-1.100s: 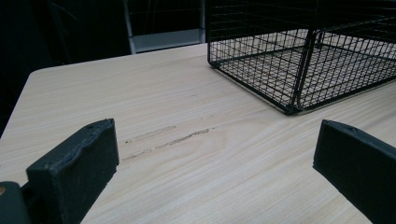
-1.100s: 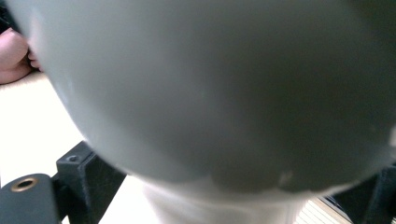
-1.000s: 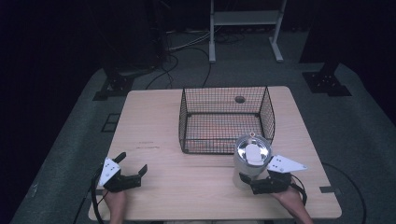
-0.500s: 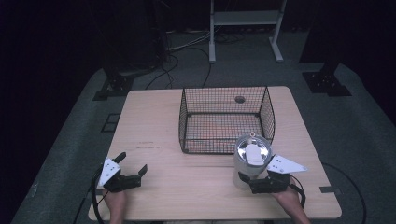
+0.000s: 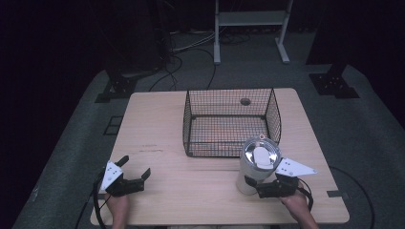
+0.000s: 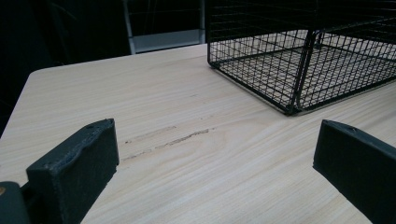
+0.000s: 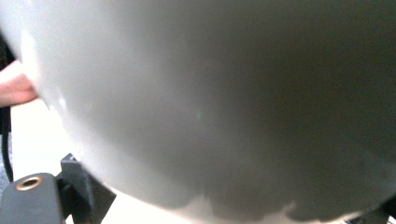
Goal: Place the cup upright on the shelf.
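Note:
A white tumbler (image 5: 247,172) with a shiny metal lid (image 5: 260,153) stands upright on the wooden table (image 5: 157,124), just in front of the wire basket's near right corner. My right gripper (image 5: 254,187) sits at the tumbler's base with its jaws against the wall. In the right gripper view the tumbler's pale side (image 7: 224,93) presses close up to the camera. My left gripper (image 5: 136,166) rests near the table's front left, open with nothing between its jaws (image 6: 215,158).
A black wire basket (image 5: 231,143) stands at the table's middle back, also visible as the basket (image 6: 299,60) ahead and right of the left gripper. A small round hole (image 5: 245,101) lies behind it. Bare wood spans the left half and the front centre.

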### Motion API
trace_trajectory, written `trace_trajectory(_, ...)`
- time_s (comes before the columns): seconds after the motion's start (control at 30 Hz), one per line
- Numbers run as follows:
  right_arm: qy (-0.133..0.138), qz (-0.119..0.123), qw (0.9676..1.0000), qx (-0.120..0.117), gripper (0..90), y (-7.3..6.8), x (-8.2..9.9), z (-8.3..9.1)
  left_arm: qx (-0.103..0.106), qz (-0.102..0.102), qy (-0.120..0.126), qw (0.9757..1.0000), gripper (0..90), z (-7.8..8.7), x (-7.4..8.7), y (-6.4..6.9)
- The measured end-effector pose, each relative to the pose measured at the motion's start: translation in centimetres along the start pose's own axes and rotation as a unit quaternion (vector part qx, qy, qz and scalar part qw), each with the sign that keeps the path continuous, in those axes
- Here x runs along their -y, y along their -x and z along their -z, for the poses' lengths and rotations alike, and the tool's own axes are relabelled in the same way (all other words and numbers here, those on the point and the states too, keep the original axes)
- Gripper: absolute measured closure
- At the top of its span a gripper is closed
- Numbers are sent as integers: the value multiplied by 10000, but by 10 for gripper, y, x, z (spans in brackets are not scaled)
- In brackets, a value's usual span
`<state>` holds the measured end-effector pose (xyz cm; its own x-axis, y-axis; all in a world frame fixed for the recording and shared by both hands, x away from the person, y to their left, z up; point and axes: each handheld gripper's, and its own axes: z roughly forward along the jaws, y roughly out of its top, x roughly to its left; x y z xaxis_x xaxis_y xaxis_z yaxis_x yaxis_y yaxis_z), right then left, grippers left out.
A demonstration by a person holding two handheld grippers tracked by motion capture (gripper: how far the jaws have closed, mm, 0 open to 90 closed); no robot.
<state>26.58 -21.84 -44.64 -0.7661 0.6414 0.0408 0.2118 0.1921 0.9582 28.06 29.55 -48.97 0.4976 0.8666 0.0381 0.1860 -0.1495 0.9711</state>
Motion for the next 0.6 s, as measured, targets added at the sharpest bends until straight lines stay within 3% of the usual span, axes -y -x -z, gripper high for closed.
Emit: trace_trajectory(0.6, 194, 108, 9991, -364, 93, -2, -54, 2, 2, 28, 3, 10000, 0, 0, 0, 0)
